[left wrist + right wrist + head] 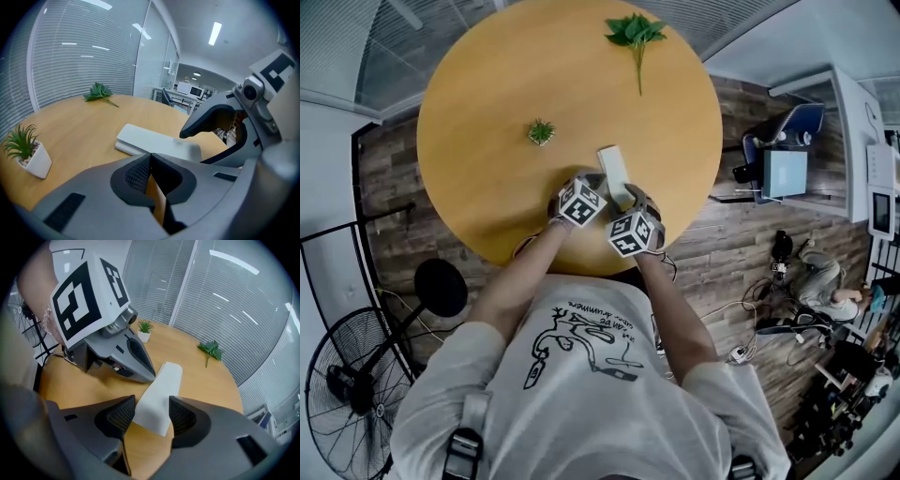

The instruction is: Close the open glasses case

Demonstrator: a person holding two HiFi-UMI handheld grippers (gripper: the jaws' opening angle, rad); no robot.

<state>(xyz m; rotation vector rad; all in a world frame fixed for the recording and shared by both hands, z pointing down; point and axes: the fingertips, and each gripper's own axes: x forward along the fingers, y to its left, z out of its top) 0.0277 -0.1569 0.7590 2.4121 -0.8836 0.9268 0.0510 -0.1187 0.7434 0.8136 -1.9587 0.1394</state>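
Approach: right gripper [151, 404] wide open astride glasses case [165, 379], left gripper [150, 157] pinched shut, empty; next, probably pressing it closed.

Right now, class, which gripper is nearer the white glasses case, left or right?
Right, narrowly. The right gripper has the near end of the glasses case between its open jaws. The left gripper, jaws shut, points at the case from just beside it.

Tabletop [487, 103] open from 1 to 5 o'clock of glasses case [614, 171]; potted plant [541, 132] near at 10 o'clock, leaf sprig [634, 36] well apart at 12; left gripper [150, 159], right gripper [152, 408] crowd its 6 o'clock end.
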